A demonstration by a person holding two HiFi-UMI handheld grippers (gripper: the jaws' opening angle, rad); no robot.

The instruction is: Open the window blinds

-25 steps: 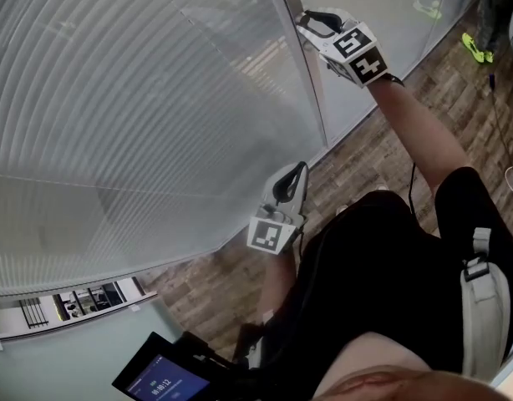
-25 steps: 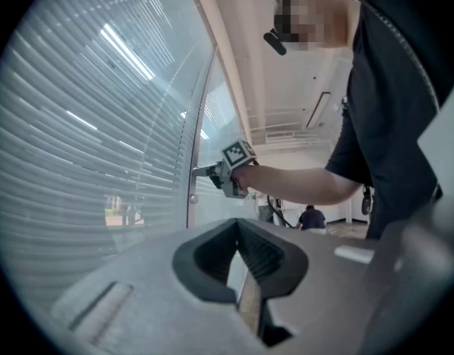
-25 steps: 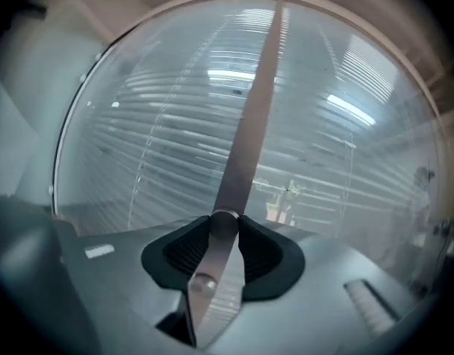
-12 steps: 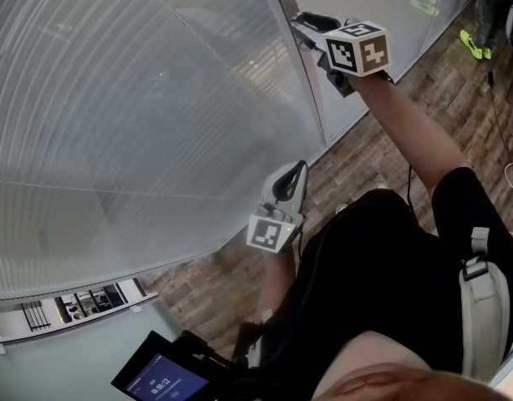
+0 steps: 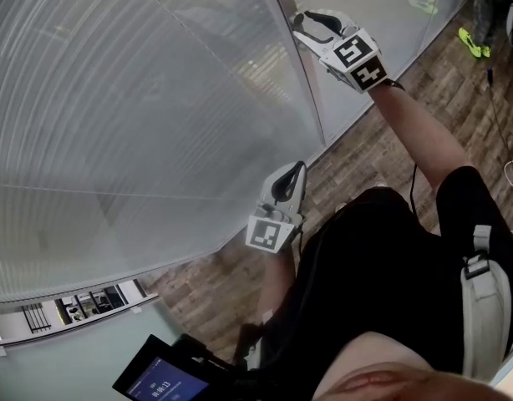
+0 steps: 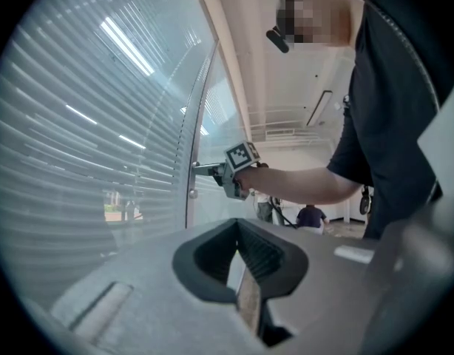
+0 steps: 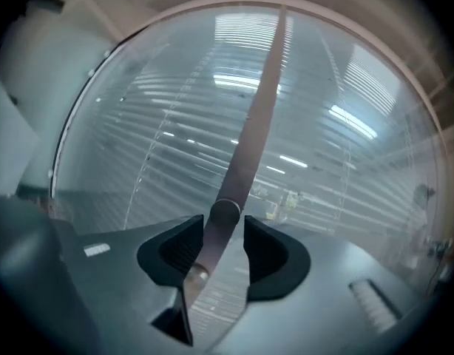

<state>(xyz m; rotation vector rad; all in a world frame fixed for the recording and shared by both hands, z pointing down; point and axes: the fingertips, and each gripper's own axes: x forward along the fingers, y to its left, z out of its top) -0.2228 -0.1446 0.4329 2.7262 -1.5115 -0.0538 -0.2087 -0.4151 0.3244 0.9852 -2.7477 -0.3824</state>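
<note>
Head view: white ribbed horizontal-slat window blinds (image 5: 139, 124) behind glass; right tool (image 5: 300, 22) at blinds' right edge; left tool (image 5: 297, 170) by blinds' lower right corner, above wood-plank floor (image 5: 382, 140) | Left gripper view: left tool's ridged dark pads together, empty | Right gripper view, unseen from the head: small round knob (image 7: 225, 211) on flat brown strip (image 7: 256, 109) beside blinds, between right tool's opening jaws
</note>
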